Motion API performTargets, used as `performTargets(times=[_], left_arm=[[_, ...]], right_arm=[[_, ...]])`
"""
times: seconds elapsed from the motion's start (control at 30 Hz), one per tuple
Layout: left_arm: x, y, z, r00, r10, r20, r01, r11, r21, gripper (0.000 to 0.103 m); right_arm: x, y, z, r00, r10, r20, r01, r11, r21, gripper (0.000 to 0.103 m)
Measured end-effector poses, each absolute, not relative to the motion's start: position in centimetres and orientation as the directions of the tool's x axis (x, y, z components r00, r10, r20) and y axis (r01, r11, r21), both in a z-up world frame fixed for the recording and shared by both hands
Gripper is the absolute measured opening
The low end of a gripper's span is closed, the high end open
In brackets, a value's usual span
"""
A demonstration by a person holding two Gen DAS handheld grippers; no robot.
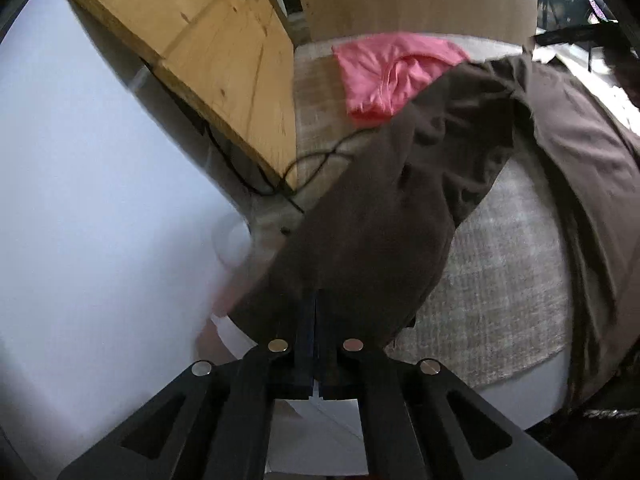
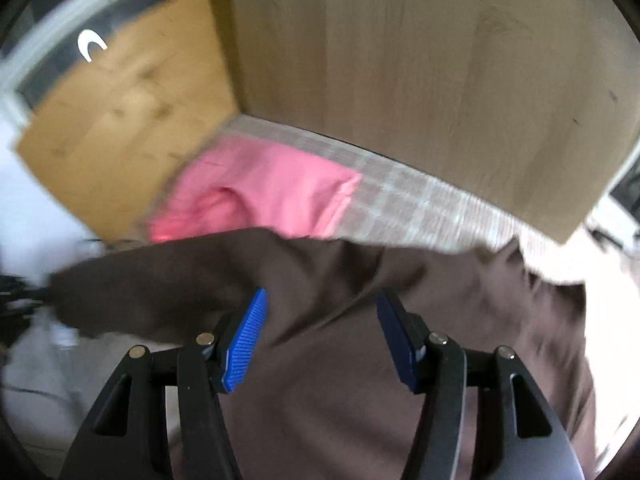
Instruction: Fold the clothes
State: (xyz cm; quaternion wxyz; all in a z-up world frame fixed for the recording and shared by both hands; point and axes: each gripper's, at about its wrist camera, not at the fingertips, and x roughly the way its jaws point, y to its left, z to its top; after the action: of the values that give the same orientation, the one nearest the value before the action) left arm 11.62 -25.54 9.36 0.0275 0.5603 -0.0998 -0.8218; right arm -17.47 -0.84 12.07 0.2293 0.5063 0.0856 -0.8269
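The left gripper (image 1: 318,300) pinches the brown garment's (image 1: 380,216) edge to lift it; the right gripper (image 2: 320,320) hovers open above it, holding nothing; a pink garment (image 2: 260,192) lies near the bed's (image 1: 500,280) far edge.

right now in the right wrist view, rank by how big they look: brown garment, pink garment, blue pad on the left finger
1. brown garment, which fills most of the lower frame
2. pink garment, partly hidden under the brown one
3. blue pad, smallest, though it sits nearest the camera

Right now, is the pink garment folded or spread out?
Folded: the pink garment lies as a compact, layered rectangle on the checked cloth, beyond the brown garment.
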Motion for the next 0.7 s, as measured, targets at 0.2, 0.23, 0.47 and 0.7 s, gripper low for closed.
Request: performTargets(times=[0.2, 0.23, 0.47, 0.7], left_arm=[[12.1, -25.9, 12.2, -0.41, -0.097, -0.907, -0.07, -0.988, 0.137, 0.0], [12.1, -25.9, 12.2, -0.401, -0.097, -0.911, -0.075, -0.988, 0.138, 0.0], [11.5, -26.6, 10.6, -0.335, -0.127, -0.934, -0.085, -0.983, 0.164, 0.053], [9.8, -26.9, 8.0, -0.289, -0.201, -0.936, -0.122, -0.962, 0.244, 0.053]], right_arm=[[-22.0, -4.7, 8.9, -0.282, -0.278, -0.918, 0.656, -0.754, 0.027, 0.057], [-22.1, -5.4, 8.6, -0.263, -0.277, -0.924, 0.688, -0.726, 0.022, 0.057], [-21.9, -10.2, 5.8, -0.184, -0.219, -0.958, 0.845, -0.533, -0.041, 0.057], [-21.6, -11.0, 4.1, -0.142, -0.194, -0.971, 0.863, -0.505, -0.025, 0.02]])
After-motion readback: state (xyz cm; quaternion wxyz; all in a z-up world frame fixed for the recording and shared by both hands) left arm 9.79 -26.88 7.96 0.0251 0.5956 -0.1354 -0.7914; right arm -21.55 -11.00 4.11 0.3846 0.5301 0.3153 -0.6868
